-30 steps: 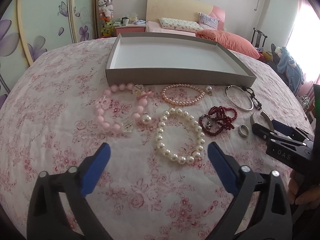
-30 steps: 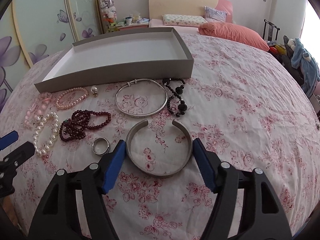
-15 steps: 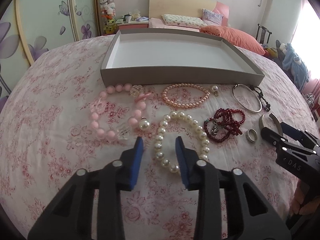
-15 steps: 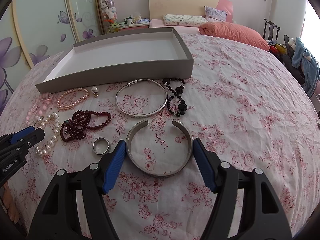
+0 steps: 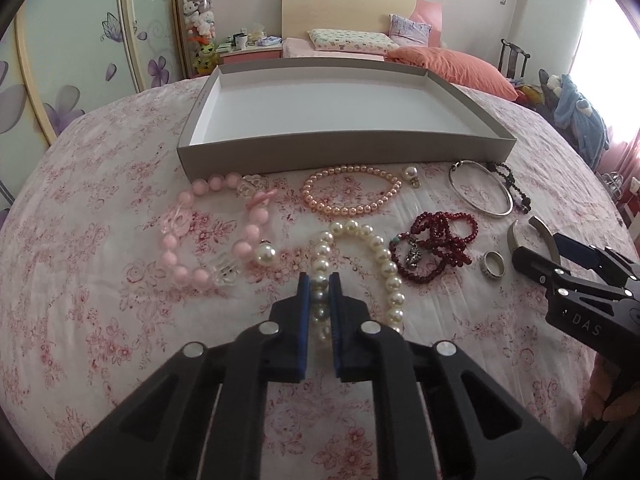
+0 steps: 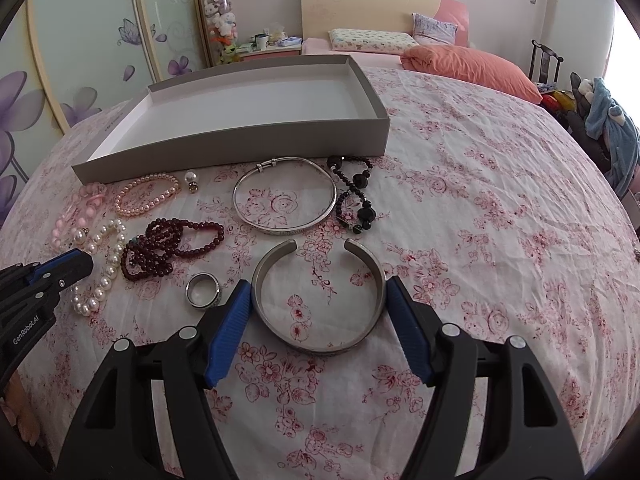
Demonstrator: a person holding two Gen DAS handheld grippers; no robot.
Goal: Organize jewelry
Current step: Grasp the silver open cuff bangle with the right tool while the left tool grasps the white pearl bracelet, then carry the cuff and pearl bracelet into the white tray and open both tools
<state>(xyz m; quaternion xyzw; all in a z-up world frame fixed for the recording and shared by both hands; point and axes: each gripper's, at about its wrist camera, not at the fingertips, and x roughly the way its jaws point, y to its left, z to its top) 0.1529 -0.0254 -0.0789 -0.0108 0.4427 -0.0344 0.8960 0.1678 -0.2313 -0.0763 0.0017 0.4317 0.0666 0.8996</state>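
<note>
Pink-flowered bedding covers the bed (image 6: pixel 500 200) where the jewelry lies spread out. Left hand-held gripper (image 5: pixel 319 280) has its blue pads pressed together on one side of the white pearl bracelet (image 5: pixel 376 244), whose loop trails off to its right on the bedding. Just left of it lies the pink bead bracelet (image 5: pixel 208 232); ahead of it, the salmon pearl bracelet (image 5: pixel 352 196), and beyond that the grey tray (image 5: pixel 344 152). To its right sits the dark red bead bracelet (image 5: pixel 436 244), then a small ring (image 5: pixel 493 264). Right hand-held gripper (image 6: pixel 318 296) stands with its jaws apart, one pad on either side of the open silver cuff (image 6: pixel 320 344), right against its rim; whether they press it I cannot tell. Ahead of that lie the thin silver bangle (image 6: pixel 285 200) and the black bead bracelet (image 6: pixel 356 196).
</note>
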